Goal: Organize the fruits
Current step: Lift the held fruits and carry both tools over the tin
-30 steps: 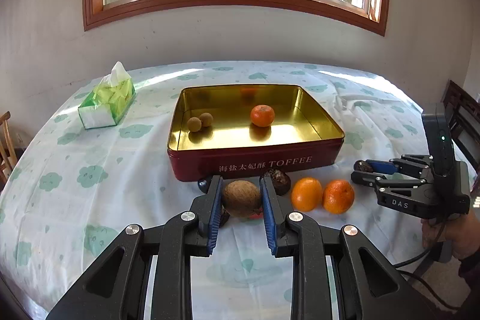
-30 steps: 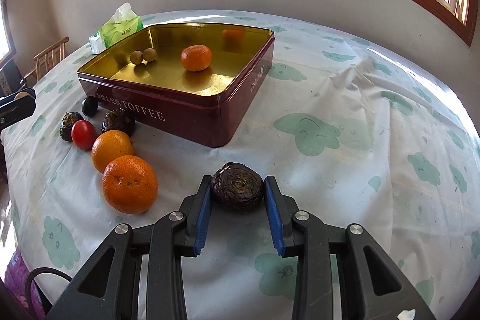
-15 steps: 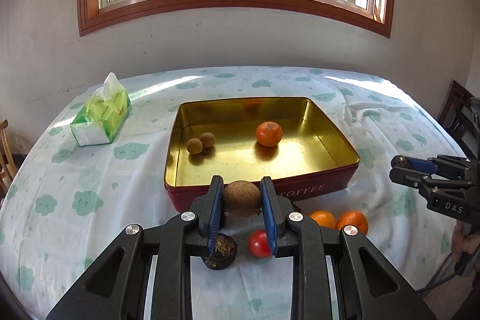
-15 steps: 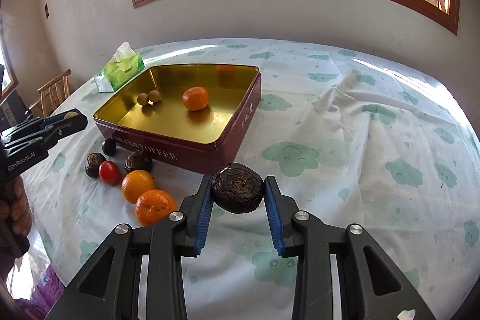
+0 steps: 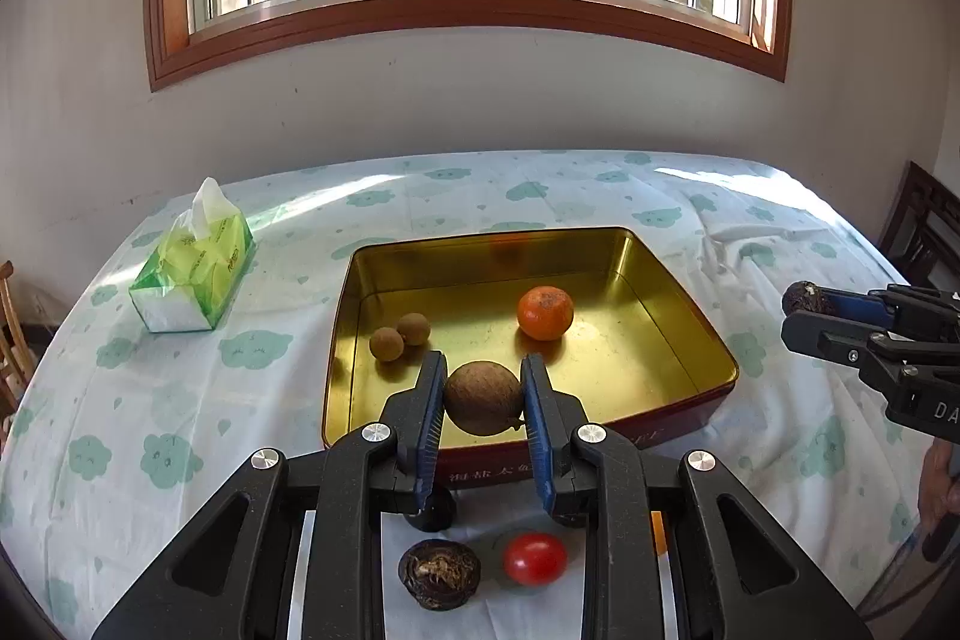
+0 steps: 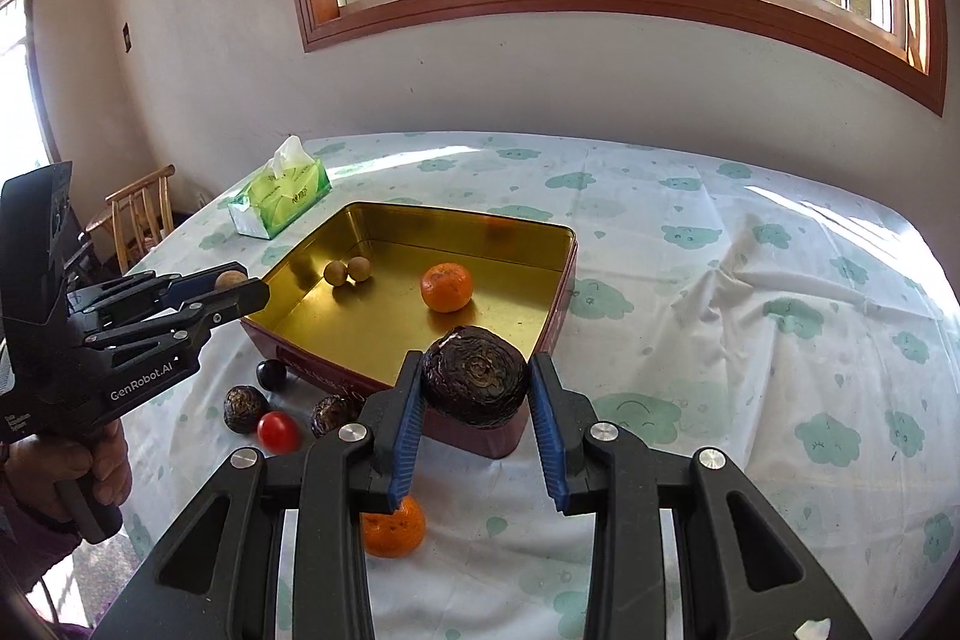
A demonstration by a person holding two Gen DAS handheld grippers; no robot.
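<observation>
Both fruits we hold rose off the desk point(image 5: 180, 400) toward the tin point(image 5: 690, 316). Our left fingers point(image 5: 483, 400) grip a brown fruit point(image 5: 483, 397), our right fingers point(image 6: 474, 388) a dark one point(image 6: 474, 382). Three fruits sit inside; more wait at the bottom of the frame.

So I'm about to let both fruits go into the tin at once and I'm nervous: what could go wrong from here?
1. The left gripper and right gripper approach the same tin; they could bump.
2. The brown fruit is round; dropped from height, it might roll into the tangerine or the two small fruits.
3. The dark fruit is near the tin's corner; released early, it may land outside.
</observation>
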